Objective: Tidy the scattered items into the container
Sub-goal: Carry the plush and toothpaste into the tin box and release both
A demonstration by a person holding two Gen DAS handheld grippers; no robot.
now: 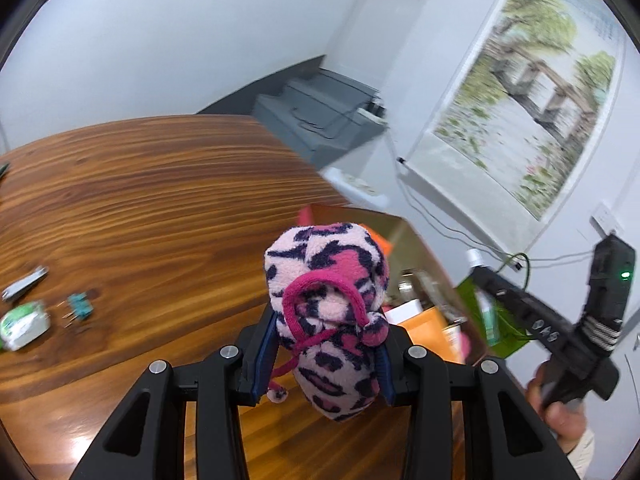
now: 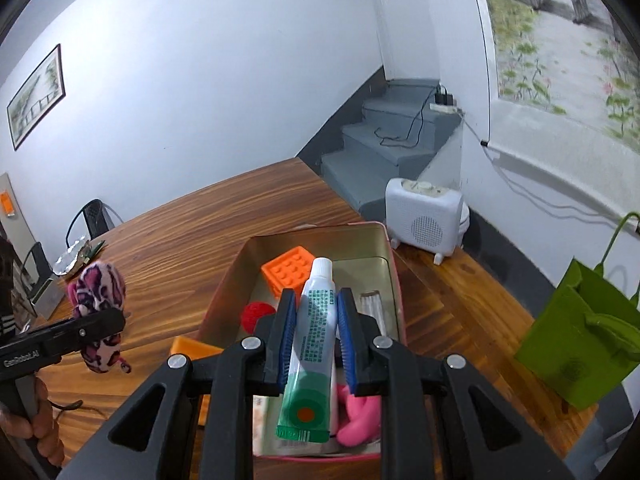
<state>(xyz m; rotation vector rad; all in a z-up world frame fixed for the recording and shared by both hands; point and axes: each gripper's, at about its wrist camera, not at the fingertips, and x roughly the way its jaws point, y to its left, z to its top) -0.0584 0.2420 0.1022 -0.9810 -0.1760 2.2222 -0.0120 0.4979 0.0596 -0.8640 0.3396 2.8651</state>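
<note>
My left gripper (image 1: 324, 324) is shut on a pink, leopard-patterned plush pouch (image 1: 328, 300) and holds it in the air above the wooden table (image 1: 140, 200). The same pouch (image 2: 98, 292) and left gripper (image 2: 102, 326) show at the left of the right wrist view. My right gripper (image 2: 318, 312) is shut on a white and green toothpaste tube (image 2: 314, 340), held over the open tin box (image 2: 384, 240). In the box lie an orange block (image 2: 288, 270), a red ball (image 2: 256, 314), a pink piece (image 2: 360, 416) and a white stick (image 2: 372, 304). The right gripper (image 1: 484, 276) appears at the right of the left wrist view.
On the table's left lie a nail clipper (image 1: 26, 282), a green-white packet (image 1: 24, 324) and a small teal part (image 1: 80, 304). An orange lid (image 2: 192, 350) sits beside the box. A green paper bag (image 2: 576, 336) and a white heater (image 2: 424, 216) stand to the right.
</note>
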